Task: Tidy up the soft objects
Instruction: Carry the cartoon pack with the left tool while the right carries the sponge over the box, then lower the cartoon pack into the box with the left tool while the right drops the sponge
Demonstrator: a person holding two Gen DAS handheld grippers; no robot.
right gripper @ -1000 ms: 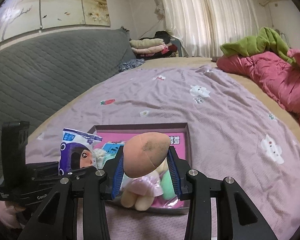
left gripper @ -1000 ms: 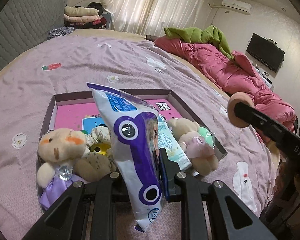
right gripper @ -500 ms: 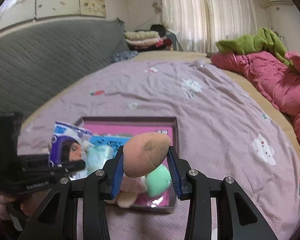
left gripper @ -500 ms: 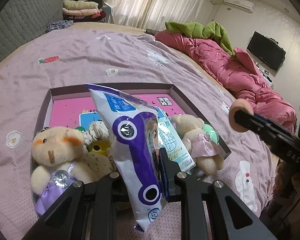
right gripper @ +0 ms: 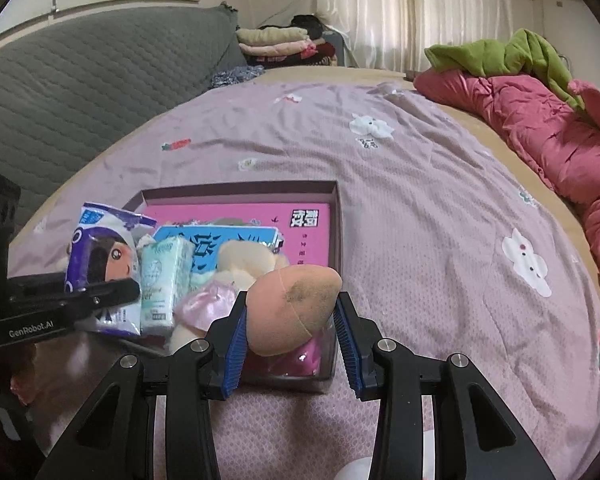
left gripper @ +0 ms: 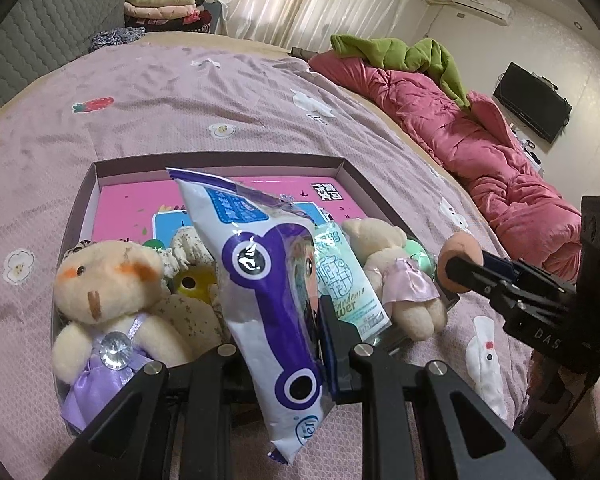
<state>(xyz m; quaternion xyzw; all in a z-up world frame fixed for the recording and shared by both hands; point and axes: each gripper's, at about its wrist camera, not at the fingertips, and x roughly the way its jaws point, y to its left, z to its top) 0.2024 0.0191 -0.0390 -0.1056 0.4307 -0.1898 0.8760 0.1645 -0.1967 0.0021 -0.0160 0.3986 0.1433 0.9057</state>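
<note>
My left gripper [left gripper: 278,344] is shut on a white and purple tissue pack [left gripper: 268,292] with a cartoon face, held upright over the near edge of the shallow cardboard box [left gripper: 220,158]. My right gripper [right gripper: 290,322] is shut on an egg-shaped orange makeup sponge [right gripper: 292,314], low over the box's near right corner [right gripper: 336,200]; it also shows as the right gripper [left gripper: 458,270] from the left wrist view. Inside the box lie a cream bear in a purple dress [left gripper: 104,296], a bear in a pink dress [left gripper: 396,280], a mint tissue pack [left gripper: 344,280] and a mint-green ball [left gripper: 418,258].
The box sits on a mauve bedspread [right gripper: 420,200] and has a pink printed bottom [left gripper: 140,204]. A red quilt [left gripper: 480,132] with a green garment [left gripper: 400,52] lies along the right. A grey padded headboard [right gripper: 80,80] and folded clothes [right gripper: 276,40] are at the back.
The right gripper has sunk with the sponge toward the box's near right corner. The left gripper and its tissue pack have hardly shifted.
</note>
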